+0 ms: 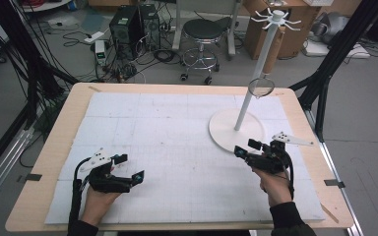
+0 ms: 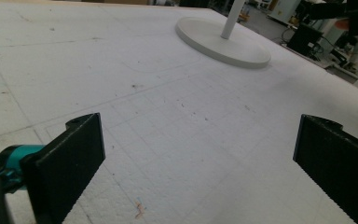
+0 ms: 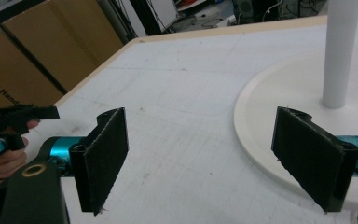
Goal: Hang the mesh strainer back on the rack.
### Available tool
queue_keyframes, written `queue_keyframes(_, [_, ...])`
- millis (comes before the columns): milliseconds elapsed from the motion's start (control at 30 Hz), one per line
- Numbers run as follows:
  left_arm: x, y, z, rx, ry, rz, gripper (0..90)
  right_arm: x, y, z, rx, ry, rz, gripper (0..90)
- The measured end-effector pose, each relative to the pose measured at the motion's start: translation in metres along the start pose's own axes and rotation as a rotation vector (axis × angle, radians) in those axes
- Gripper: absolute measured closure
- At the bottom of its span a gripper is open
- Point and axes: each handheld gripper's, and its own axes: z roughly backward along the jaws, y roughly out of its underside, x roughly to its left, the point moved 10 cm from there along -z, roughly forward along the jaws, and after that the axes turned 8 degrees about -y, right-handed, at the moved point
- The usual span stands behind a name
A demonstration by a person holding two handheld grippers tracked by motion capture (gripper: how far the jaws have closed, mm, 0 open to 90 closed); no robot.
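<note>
Presently, item one: my left gripper (image 1: 128, 169), black with teal fittings and a grey three-cornered plate on top, held low over the near left of the white gridded foam mat (image 1: 167, 132); its jaws stand wide apart with nothing between them, the mat plain beneath in the left gripper view (image 2: 193, 154). Item two: my right gripper (image 1: 248, 147), same make, held over the near right of the mat, its jaws likewise spread wide and holding nothing; in the right gripper view (image 3: 198, 154) one jaw hangs over the rim of the stand's base. Item three: the white hook stand (image 1: 256, 78), a round flat disc base (image 1: 226, 130) resting on the mat's far right, a slim white pole rising from it, short hooks radiating at the top. Item four: a small round wire-mesh strainer (image 1: 261, 87) with a wooden handle, hanging from a hook against the pole, clear of the mat. Item five: the light wooden table (image 1: 61, 123), carrying the mat.
</note>
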Motion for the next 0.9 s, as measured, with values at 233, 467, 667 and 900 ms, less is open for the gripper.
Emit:
queue_keyframes(233, [0.001,0.0,0.0,-0.002,0.01,0.018,2.7,-0.004,0.016,-0.002,0.025,-0.001,0.003,18.0])
queue_keyframes(467, [0.002,0.001,-0.001,0.002,0.01,0.021,2.7,-0.005,0.023,-0.006,0.039,-0.021,0.034,16.6])
queue_keyframes(667, [0.003,0.001,-0.001,0.002,0.005,0.022,2.7,-0.003,0.033,-0.011,0.059,-0.029,0.047,16.3])
queue_keyframes(900, [0.002,0.002,-0.003,0.007,0.003,0.017,2.7,0.002,0.034,-0.008,0.039,-0.055,0.058,16.2])
